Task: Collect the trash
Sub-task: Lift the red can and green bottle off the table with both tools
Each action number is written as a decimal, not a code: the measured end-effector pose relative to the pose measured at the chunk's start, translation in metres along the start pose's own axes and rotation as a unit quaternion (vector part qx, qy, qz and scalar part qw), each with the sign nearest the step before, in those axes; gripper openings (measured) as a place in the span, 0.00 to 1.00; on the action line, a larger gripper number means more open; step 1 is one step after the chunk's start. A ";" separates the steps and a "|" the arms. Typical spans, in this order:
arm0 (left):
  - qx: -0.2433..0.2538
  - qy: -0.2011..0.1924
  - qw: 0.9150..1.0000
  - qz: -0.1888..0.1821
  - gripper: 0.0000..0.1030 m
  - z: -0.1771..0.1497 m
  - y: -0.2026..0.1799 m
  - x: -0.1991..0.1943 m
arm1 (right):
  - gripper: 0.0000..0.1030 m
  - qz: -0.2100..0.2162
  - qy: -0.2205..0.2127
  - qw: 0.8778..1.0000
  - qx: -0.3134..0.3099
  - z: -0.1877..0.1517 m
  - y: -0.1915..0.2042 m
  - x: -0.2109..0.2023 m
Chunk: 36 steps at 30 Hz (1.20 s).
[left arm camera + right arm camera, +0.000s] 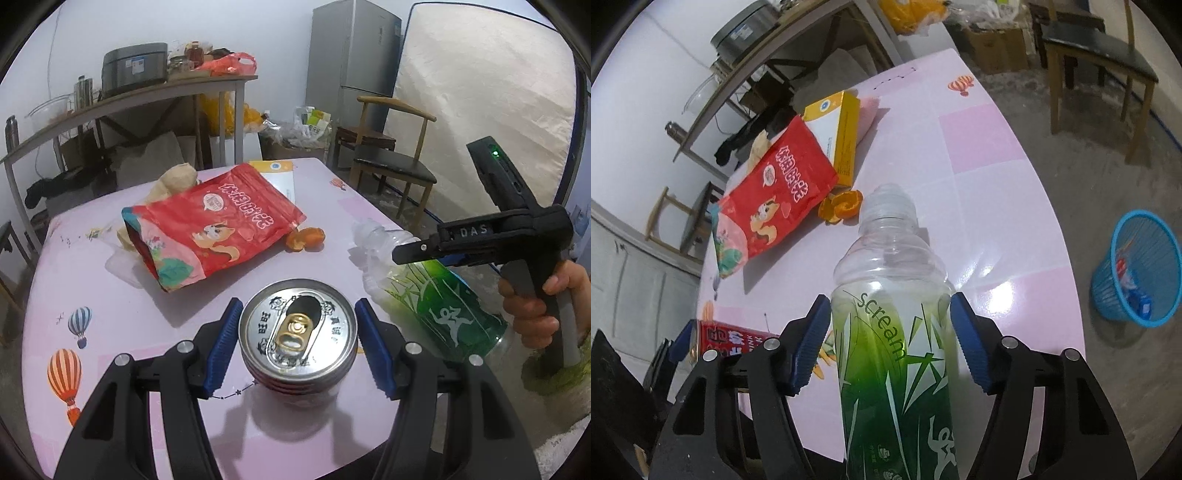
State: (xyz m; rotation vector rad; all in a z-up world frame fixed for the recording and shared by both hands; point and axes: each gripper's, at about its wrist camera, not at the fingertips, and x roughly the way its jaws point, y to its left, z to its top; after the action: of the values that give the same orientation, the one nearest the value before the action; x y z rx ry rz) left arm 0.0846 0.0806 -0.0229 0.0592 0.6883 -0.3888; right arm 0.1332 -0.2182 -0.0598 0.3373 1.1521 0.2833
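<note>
The left tongs (pixel 298 345) stand around an opened drink can (pixel 298 334) that sits upright on the pink desk (pixel 155 314); the blue pads (pixel 221 350) flank its lid, the left one at the rim, the right one with a thin gap, so I cannot tell whether they grip it. The right tongs (pixel 891 341) hold a clear plastic bottle (pixel 894 332) with a green label, pads pressed to both sides of it, its open neck pointing away over the desk. From the left wrist view the right hand (pixel 543 306) shows on the black handle, with the bottle lying beside the can.

Farther along the desk lies a red snack bag (pixel 210 225), and an orange peel (pixel 306 238) sits just beside its far corner. A yellow and white box (pixel 836 129) lies beyond the bag, partly under it.

On the floor to the right of the desk stands a blue basket (pixel 1137 269) with some wrappers inside. A wooden chair (pixel 391 151) stands past the desk's far end, and a grey fridge (pixel 354 55) stands against the back wall.
</note>
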 end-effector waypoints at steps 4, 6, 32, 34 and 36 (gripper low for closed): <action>-0.008 0.001 1.000 -0.005 0.60 0.000 0.002 0.003 | 0.65 -0.010 0.005 1.000 -0.010 0.000 0.002 0.000; -0.019 0.005 1.000 -0.012 0.61 -0.001 0.005 0.005 | 0.66 -0.013 0.009 1.000 -0.013 0.001 0.004 0.002; -0.044 0.039 0.998 -0.012 0.69 -0.010 0.009 0.020 | 0.69 0.006 0.095 0.994 -0.046 0.004 0.009 0.022; -0.042 0.040 0.998 -0.011 0.69 -0.010 0.008 0.021 | 0.69 0.002 0.096 0.994 -0.050 0.003 0.009 0.023; -0.042 0.042 0.998 -0.015 0.69 -0.009 0.009 0.022 | 0.66 0.000 0.095 0.994 -0.050 0.002 0.008 0.022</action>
State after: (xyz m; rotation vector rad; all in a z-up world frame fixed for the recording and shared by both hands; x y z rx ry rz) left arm 0.0978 0.0828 -0.0450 -0.0150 0.7878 -0.3866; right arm 0.1432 -0.2020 -0.0745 0.2257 1.3206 0.3776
